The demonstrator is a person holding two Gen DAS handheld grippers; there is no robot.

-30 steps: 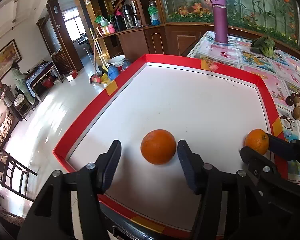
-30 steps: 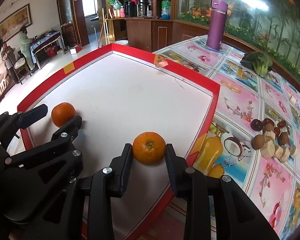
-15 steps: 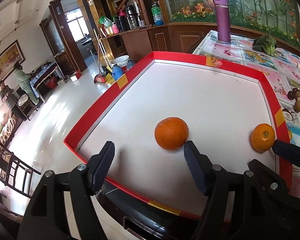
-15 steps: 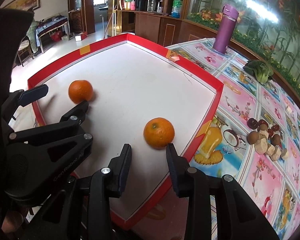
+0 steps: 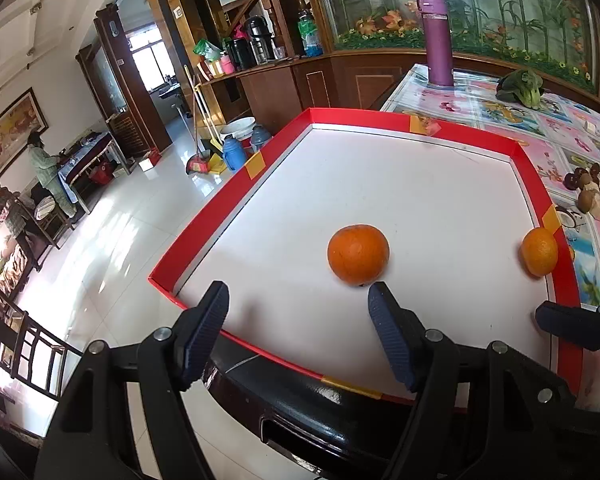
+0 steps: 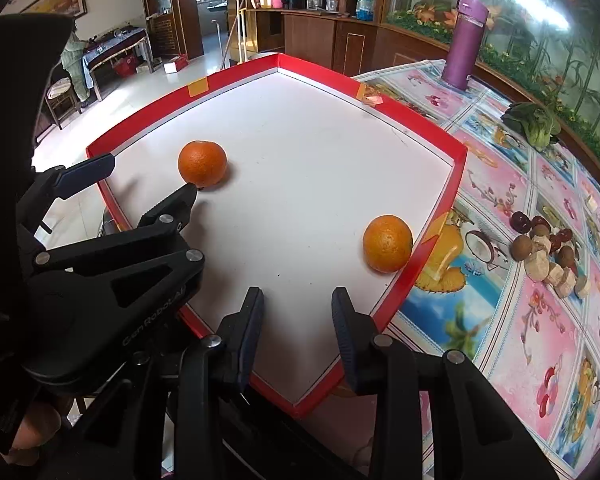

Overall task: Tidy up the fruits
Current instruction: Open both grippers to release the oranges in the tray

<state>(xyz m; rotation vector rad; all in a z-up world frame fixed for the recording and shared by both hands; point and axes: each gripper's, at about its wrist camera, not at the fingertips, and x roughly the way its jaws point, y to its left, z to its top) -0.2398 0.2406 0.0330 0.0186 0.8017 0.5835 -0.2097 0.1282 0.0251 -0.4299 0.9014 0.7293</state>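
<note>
Left gripper (image 5: pixel 298 322) gapes wide, empty, first orange (image 5: pixel 358 254) at its one o'clock; right gripper (image 6: pixel 298 320) narrow, empty, second orange (image 6: pixel 387 243) at its one o'clock.

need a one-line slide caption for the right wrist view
Right gripper open and empty above the red-rimmed tray, two oranges resting on its white floor, left gripper open alongside.

oranges (image 6: pixel 202 162): 2 | tray (image 6: pixel 458 172): 1 | purple bottle (image 6: pixel 464 42): 1
</note>
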